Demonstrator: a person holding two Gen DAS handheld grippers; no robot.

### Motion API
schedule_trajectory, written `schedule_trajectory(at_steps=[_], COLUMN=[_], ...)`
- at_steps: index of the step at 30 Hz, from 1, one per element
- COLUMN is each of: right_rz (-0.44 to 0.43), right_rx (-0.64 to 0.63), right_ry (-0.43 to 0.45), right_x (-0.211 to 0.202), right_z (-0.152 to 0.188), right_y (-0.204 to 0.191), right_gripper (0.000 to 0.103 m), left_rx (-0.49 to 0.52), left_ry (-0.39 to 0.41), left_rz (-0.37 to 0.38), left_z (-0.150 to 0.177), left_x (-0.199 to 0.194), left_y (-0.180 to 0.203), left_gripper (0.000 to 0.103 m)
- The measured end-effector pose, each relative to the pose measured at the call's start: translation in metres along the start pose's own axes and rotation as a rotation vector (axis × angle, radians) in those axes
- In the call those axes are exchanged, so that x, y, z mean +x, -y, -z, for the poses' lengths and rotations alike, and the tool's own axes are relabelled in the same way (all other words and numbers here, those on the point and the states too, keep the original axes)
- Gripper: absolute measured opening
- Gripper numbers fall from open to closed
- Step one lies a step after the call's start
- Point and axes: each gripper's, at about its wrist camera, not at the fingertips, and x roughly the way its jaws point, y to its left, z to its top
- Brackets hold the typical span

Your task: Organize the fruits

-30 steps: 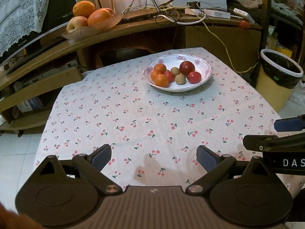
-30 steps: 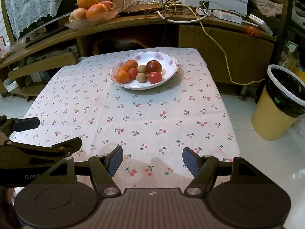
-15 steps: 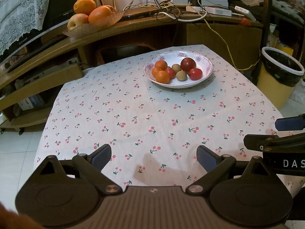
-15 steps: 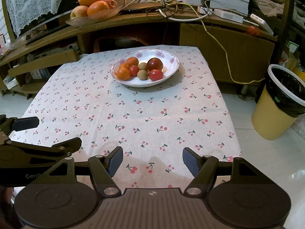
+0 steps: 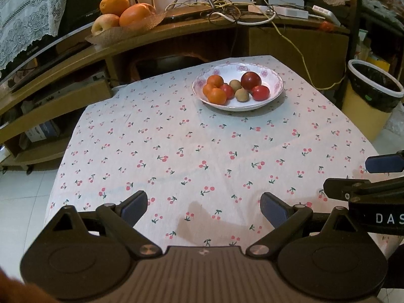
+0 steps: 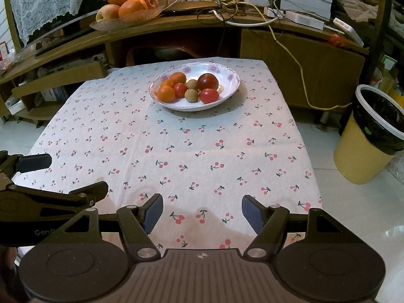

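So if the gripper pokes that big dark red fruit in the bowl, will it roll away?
Probably only a little. The big dark red fruit looks round and smooth, so it would likely roll, but the bowl has a raised rim and other fruit crowd beside it. Its shiny skin may slip between the pads. Both grippers, left and right, are open and far off.

— Where do your two cameras look from?
— Each sits behind my fingers, low over the near table edge, facing forward and slightly down. Both share the fruit plate (image 5: 274, 93) (image 6: 231, 89) far ahead and the bin (image 5: 373, 102) (image 6: 363, 151) off right.
— Overlap otherwise?
— Each catches my other gripper at its edge.
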Motion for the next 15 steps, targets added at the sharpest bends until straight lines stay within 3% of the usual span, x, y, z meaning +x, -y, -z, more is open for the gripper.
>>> schedule_trajectory(at_steps=[15], right_rz=[0.0], right_rx=[-0.002], right_ry=[-0.002], right_x=[-0.0035], right_z=[0.0033], right_y=[-0.0025], right_gripper=[0.071], left_rx=[0.003], left_ry=[-0.003], left_rz=[-0.001], left_z=[0.003], left_x=[-0.0028], left_y=[-0.0003], left_gripper=[0.101])
